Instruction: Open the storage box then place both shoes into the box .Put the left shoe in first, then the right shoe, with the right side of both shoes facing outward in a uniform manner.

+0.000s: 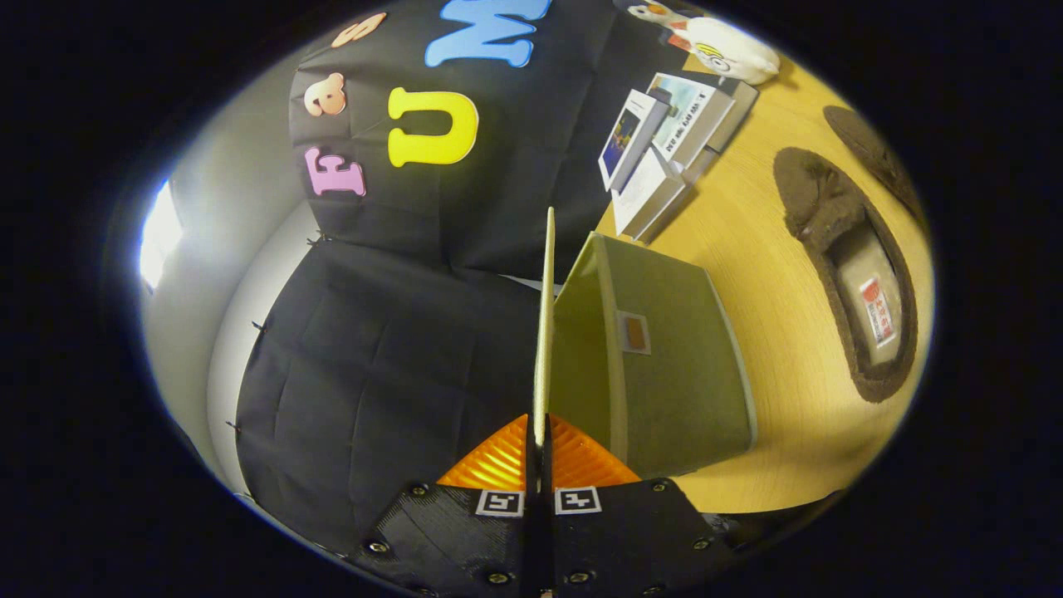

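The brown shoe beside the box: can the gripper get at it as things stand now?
Probably not yet. The gripper is shut on the thin lid of the green storage box, edge-on between its fingers. The brown shoe lies uncovered on the wooden table, beyond the box; releasing the lid should free the way.

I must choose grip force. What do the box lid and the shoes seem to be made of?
The gripper is shut on the lid: thin, stiff, matt, probably cardboard like the box. The shoes look like brown fleece or suede, fuzzy-edged and soft.
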